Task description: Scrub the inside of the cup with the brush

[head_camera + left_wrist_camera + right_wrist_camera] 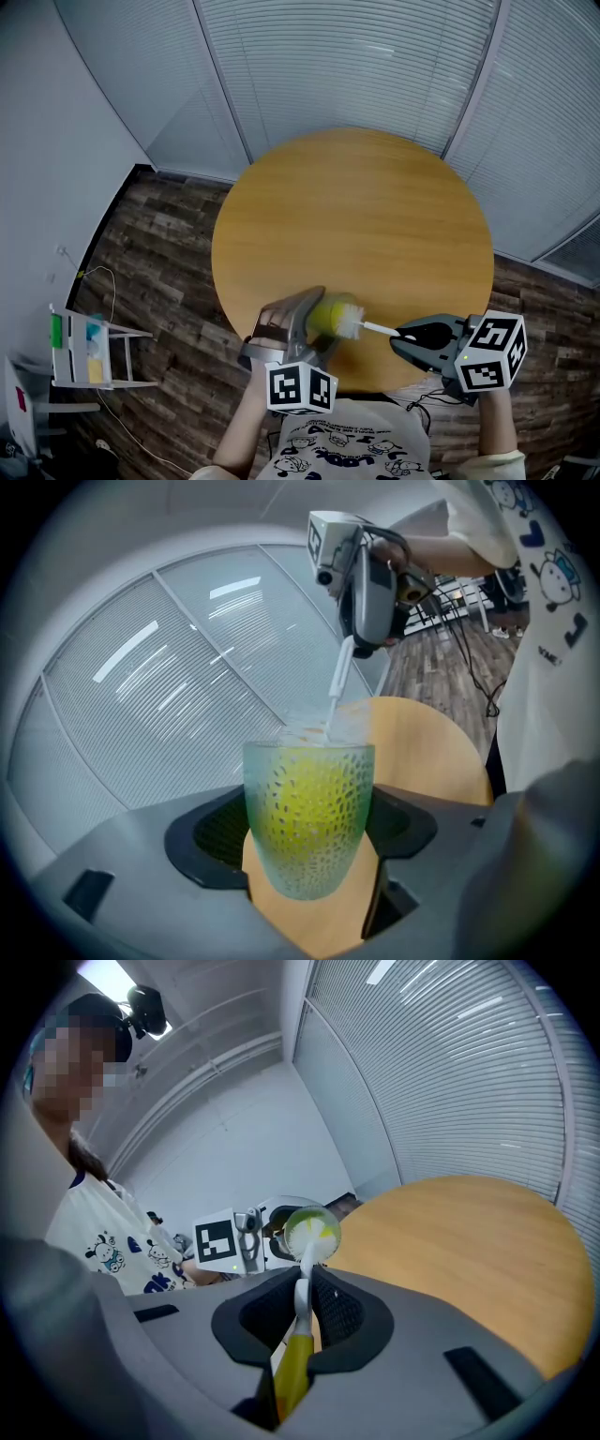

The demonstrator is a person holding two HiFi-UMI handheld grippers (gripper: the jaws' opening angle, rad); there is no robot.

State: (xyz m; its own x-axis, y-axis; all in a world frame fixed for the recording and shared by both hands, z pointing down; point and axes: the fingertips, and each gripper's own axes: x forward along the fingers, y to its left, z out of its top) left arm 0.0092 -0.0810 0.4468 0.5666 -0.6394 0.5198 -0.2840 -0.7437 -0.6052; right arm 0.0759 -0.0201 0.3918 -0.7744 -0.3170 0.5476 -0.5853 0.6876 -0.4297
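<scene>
Over the round wooden worktop (375, 206), the left gripper (306, 853) grips the cup (325, 316) and the right gripper (305, 1312) grips the brush (371, 327), its head in the cup's mouth, so scrubbing looks started, not finished.

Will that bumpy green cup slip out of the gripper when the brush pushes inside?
Probably not: the cup has a dimpled wall, and the left gripper clamps it on both sides. It looks thin and see-through, so likely light, maybe squashy. The brush pushing inside might twist it a little.
</scene>
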